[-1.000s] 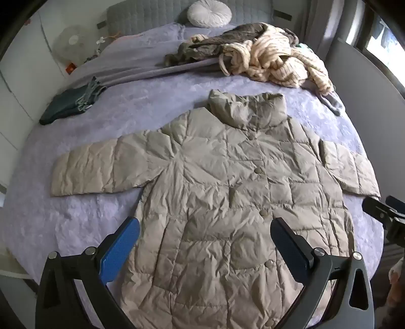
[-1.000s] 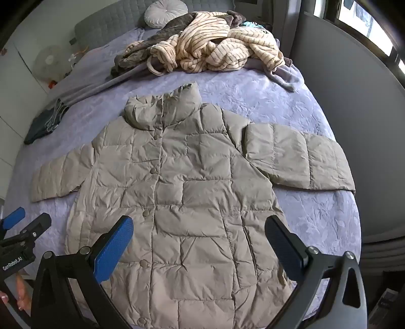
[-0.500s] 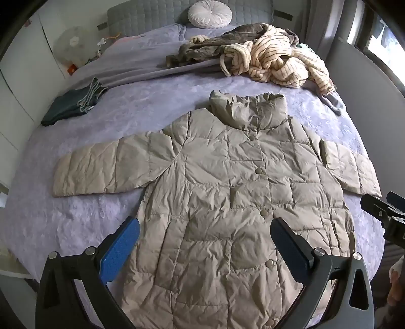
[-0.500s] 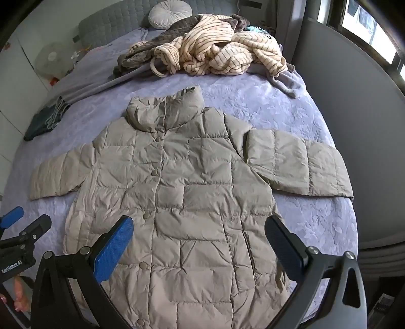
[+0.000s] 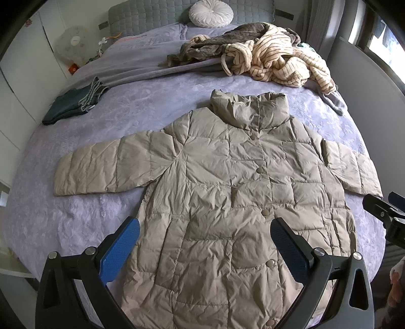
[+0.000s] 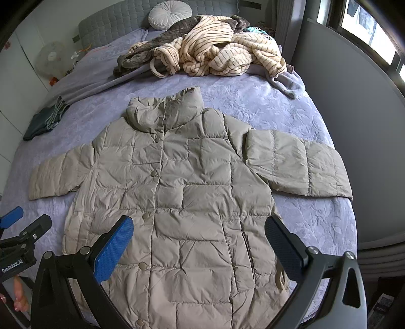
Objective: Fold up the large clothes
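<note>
Two grippers, both spread wide, holding nothing | left gripper (image 5: pixel 205 239) and right gripper (image 6: pixel 198 236) hover above the hem of the beige quilted puffer coat (image 5: pixel 227 192) | coat lies flat, buttoned, sleeves out, on lavender bedspread (image 6: pixel 291 116) | "GenRobot.AI" readable on left gripper's body | striped robe pile (image 6: pixel 217 53) near headboard.

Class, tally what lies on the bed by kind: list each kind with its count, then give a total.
Puffer coats: 1
Heaps of unfolded clothes: 1
Folded dark garments: 1
Round cushions: 1
Total: 4
</note>
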Motion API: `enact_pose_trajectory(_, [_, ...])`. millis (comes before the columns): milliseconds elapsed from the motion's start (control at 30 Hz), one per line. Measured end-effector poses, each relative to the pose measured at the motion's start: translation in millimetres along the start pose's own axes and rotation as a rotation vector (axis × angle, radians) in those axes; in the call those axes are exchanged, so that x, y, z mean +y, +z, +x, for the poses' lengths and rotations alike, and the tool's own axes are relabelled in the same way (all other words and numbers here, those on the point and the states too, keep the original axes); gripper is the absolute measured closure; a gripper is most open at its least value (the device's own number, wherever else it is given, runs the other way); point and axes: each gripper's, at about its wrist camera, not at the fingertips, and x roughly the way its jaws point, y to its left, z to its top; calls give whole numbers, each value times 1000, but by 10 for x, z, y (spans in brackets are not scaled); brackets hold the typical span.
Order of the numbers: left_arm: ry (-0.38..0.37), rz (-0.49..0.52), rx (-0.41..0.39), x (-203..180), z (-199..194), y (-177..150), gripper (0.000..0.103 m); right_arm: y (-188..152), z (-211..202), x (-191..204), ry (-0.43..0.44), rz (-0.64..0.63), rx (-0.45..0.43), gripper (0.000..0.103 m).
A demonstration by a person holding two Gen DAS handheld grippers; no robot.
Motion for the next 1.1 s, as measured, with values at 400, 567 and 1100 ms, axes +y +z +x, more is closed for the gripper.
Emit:
enact_pose_trajectory(400, [0, 1, 2, 21, 9, -2, 0, 9, -6, 13, 0, -1, -3, 0])
enact_pose_trajectory(567, [2, 2, 2, 19, 10, -4, 0, 9, -6, 15, -1, -1, -4, 0])
enact_pose_trajectory(1100, [5, 3, 5, 15, 10, -4, 0, 11, -6, 22, -1, -2, -6, 0])
